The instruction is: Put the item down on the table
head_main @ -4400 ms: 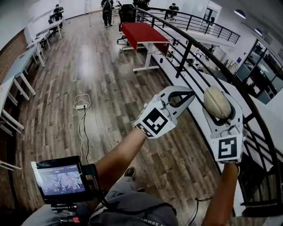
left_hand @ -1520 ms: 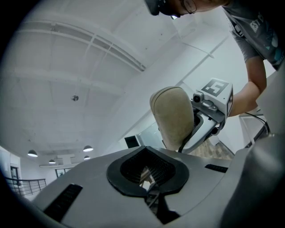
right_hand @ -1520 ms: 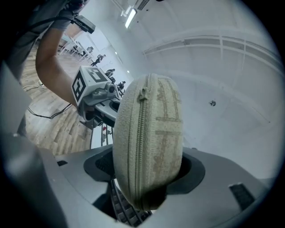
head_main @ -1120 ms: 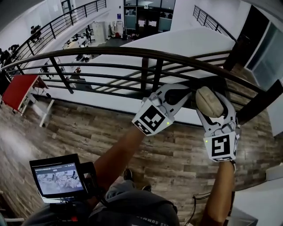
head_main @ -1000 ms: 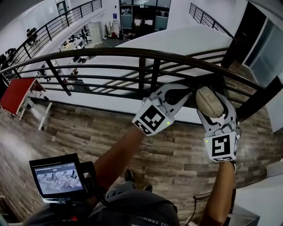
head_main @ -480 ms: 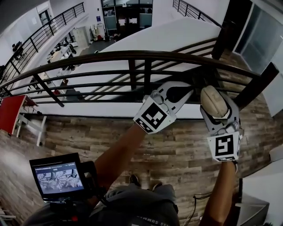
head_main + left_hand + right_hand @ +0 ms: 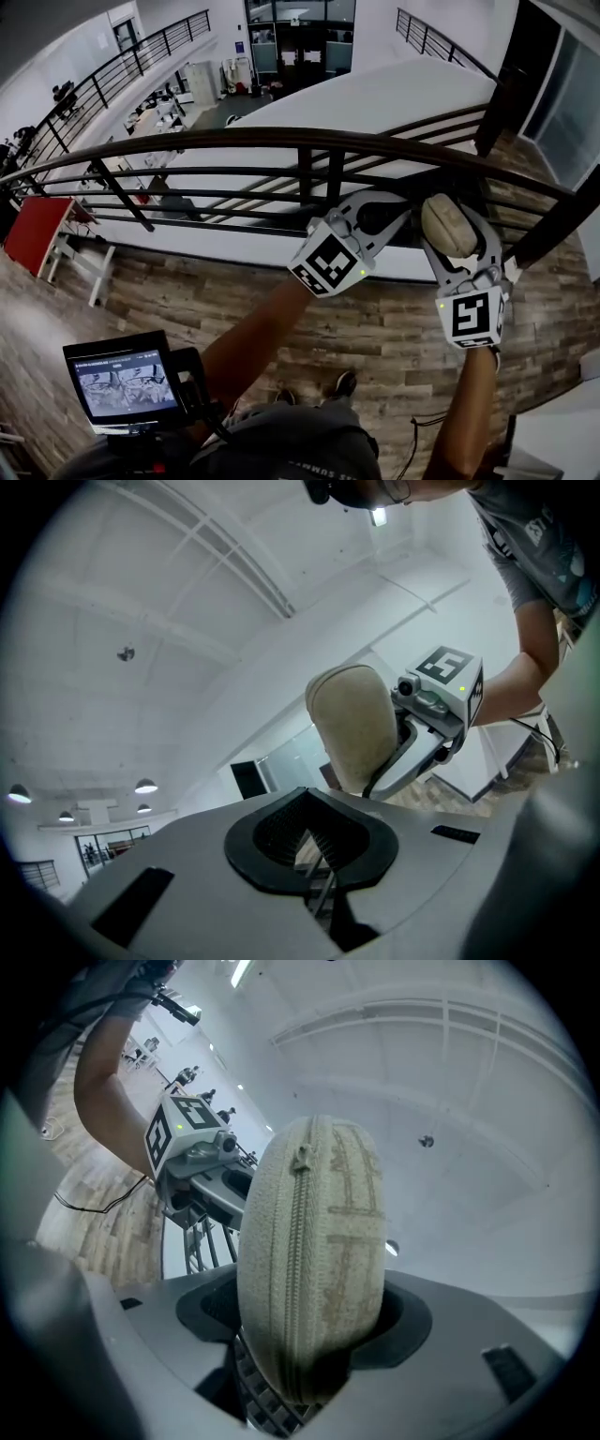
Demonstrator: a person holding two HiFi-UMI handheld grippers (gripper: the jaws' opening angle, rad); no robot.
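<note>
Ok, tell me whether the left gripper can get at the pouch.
Probably yes: left gripper sits right beside the pouch in the right gripper, nothing between them, but its fingers are shut.

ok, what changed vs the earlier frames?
The person turned: the railing, earlier along the right, now runs across ahead, and the red table went from ahead to far left. Nothing taken or let go: right claw stays shut on the beige zip pouch, left claw stays shut and empty.
</note>
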